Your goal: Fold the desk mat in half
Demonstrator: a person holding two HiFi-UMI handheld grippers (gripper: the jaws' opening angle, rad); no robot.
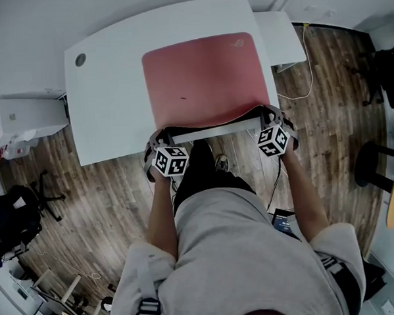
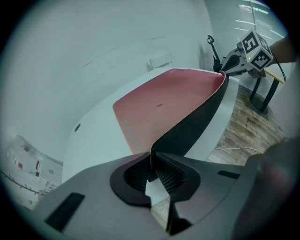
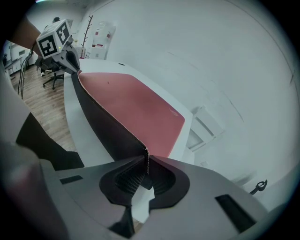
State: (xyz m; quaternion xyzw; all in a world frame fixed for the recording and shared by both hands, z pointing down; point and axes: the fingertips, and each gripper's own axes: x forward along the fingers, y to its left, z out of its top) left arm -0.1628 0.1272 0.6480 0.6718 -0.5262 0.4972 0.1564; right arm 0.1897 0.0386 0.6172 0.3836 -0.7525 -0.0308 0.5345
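Mat lies red side up on the white desk, with its near edge raised off the top so the dark underside faces me. I have two grippers on it, one per near corner: the left gripper has its jaws nearly together, pinching the left corner, and the right gripper grips the right corner the same way. The raised edge sags a little between them.

Around the desk I count one black chair on the wood floor at the left, one dark stool at the right, one pale cable trailing by the desk's right end, and one white side unit just beside that end. One round hole sits in the far left corner of the desk. Nothing lies on the mat but one small dark speck.

My own body covers the floor below the near edge; only one shoe shows. A mark at the mat's far right corner is too small to read
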